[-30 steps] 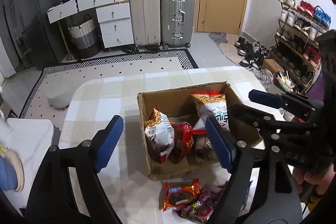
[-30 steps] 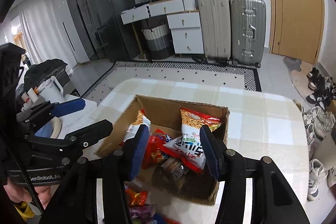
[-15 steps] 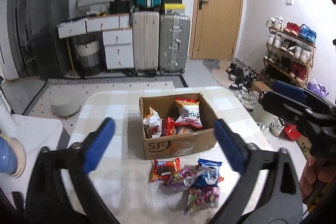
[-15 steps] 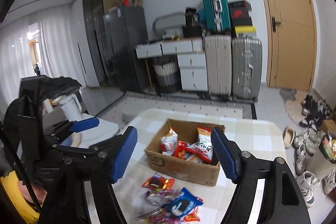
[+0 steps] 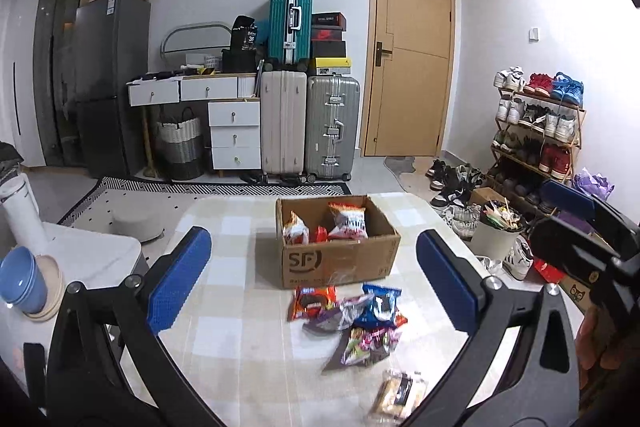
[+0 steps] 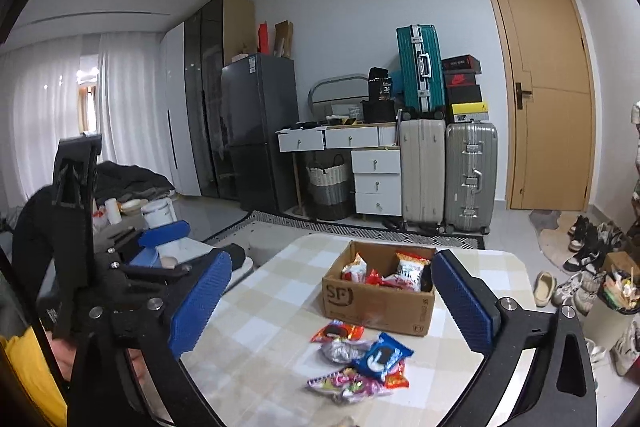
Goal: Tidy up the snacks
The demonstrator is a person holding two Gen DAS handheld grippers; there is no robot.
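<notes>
"SF" printed in brown on the front wall of the cardboard box (image 5: 340, 261), and again on its side in the right wrist view. "36" in white on the black bag (image 5: 245, 37) atop the drawers. Snack packet lettering too blurred.

White walls, a wooden door (image 5: 412, 47), stacked suitcases (image 5: 308, 123), a shoe rack (image 5: 536, 131).

A checked table (image 5: 240, 339) carries a cardboard box (image 5: 340, 259) and loose snack packets (image 5: 360, 323).
</notes>
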